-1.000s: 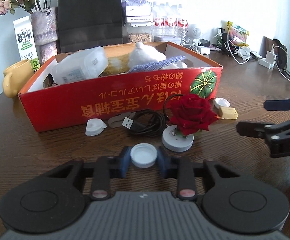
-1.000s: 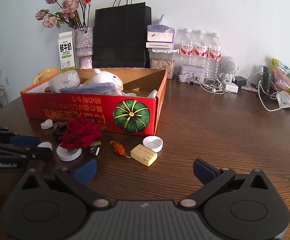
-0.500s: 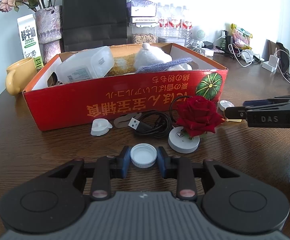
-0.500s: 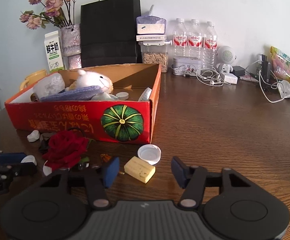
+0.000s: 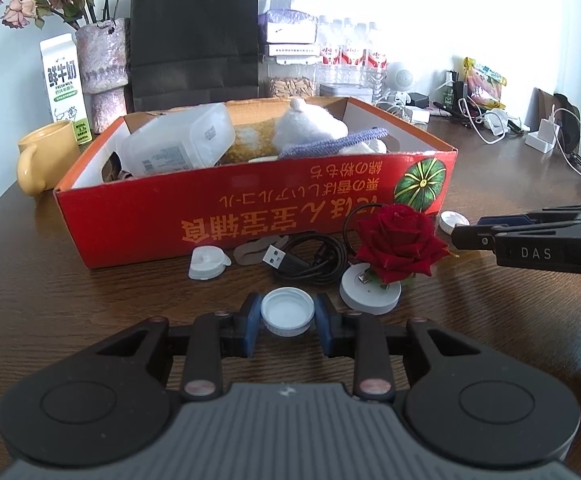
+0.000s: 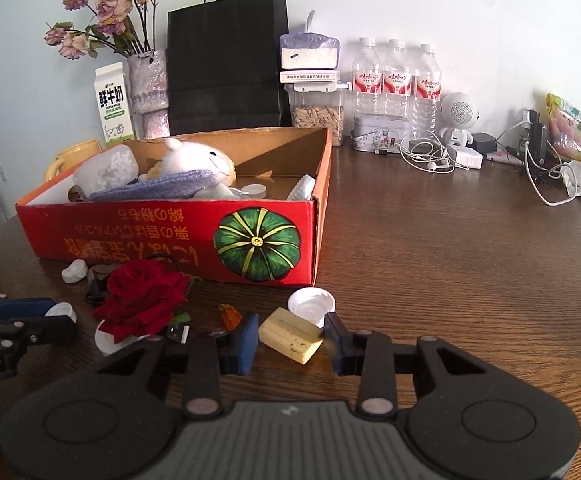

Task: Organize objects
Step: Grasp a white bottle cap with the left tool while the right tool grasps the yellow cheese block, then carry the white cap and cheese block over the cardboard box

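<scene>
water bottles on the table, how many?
3 bottles in a row at the back wall: one beside the seed jar, one in the middle, one by the white speaker. More may hide behind the black bag.

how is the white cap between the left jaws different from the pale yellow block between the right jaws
The white cap is round and hollow, lying open side up; the pale yellow block is a solid rectangular slab. The cap is plain white, while the block is cream with small dark specks. The cap sits square between its blue pads, whereas the block lies skewed between its own pads. Both rest on the wooden table in front of the red box.
</scene>
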The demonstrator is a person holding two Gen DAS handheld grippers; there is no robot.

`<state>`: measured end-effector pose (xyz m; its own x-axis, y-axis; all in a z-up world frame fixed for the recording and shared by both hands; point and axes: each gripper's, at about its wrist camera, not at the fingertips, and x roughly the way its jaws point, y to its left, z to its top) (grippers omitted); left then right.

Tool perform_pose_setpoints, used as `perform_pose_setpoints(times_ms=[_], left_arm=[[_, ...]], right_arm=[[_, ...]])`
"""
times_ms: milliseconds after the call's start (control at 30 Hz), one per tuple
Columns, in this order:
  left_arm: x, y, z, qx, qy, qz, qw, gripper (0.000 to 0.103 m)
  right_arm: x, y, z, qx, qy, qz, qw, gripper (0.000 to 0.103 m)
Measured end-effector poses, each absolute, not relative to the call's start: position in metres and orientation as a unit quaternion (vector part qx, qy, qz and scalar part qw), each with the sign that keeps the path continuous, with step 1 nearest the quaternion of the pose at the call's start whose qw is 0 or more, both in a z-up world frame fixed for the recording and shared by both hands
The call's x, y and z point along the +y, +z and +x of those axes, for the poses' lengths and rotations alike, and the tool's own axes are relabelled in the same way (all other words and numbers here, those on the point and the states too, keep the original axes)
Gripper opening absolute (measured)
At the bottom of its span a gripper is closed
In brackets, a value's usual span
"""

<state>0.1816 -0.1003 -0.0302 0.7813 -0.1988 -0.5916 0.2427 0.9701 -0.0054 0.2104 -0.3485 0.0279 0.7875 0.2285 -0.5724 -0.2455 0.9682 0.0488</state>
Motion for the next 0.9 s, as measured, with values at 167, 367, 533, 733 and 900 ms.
perform_pose_setpoints(times_ms=[167, 367, 533, 733, 900], left_arm=[[-0.097, -0.023, 0.18, 0.296, -0.114, 0.035, 0.948, 0.03], [-0.094, -0.009, 0.182, 0.272, -0.107, 0.032, 0.956, 0.03], [-0.092, 0.007, 0.186, 0.248, -0.105, 0.026, 0.963, 0.03], [-0.091, 0.023, 0.194, 0.222, -0.102, 0.015, 0.97, 0.03], [-0.091, 0.036, 0.205, 0.203, -0.104, 0.006, 0.974, 0.03]], right_arm=[[-0.347, 0.035, 0.205, 0.287, 0.131, -0.014, 0.949, 0.034], [-0.335, 0.05, 0.198, 0.261, 0.149, -0.017, 0.954, 0.034], [-0.325, 0.068, 0.199, 0.234, 0.163, -0.019, 0.958, 0.034], [-0.311, 0.082, 0.209, 0.214, 0.173, -0.023, 0.961, 0.034], [-0.299, 0.092, 0.221, 0.2, 0.179, -0.026, 0.963, 0.034]])
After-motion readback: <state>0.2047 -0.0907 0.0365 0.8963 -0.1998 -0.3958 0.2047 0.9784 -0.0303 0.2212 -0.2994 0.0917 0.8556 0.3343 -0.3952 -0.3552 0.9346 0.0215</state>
